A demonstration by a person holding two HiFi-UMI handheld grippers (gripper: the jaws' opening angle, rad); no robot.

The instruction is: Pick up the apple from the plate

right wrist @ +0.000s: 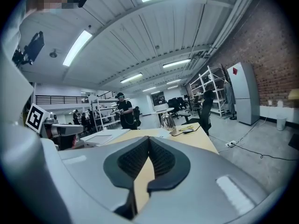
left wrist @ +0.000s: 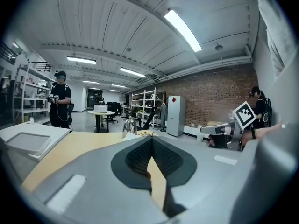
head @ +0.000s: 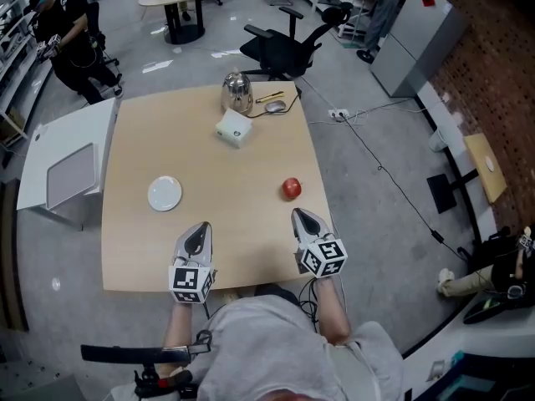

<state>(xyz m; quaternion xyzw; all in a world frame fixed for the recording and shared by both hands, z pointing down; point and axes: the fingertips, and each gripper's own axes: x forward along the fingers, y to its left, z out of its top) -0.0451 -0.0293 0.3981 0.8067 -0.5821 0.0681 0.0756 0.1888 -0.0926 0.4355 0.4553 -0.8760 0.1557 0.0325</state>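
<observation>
A red apple [head: 291, 188] lies on the bare wooden table [head: 209, 153], to the right of centre. An empty white plate [head: 165, 193] sits well to the left of it. My right gripper [head: 298, 215] hovers over the table's near edge, just short of the apple, its jaws shut with nothing between them. Beside it my left gripper [head: 201, 226] is also shut and empty, near the plate's right side. In the left gripper view the left gripper [left wrist: 152, 138] has its pads meeting at the tip. The right gripper view shows the right gripper [right wrist: 149, 138] closed the same way.
At the far side of the table stand a metal kettle [head: 236, 93], a white box [head: 234, 128], a mouse [head: 275, 106] and a yellow pen [head: 270, 97]. A low white side table [head: 71, 170] adjoins the left edge. A black office chair [head: 284, 48] stands behind.
</observation>
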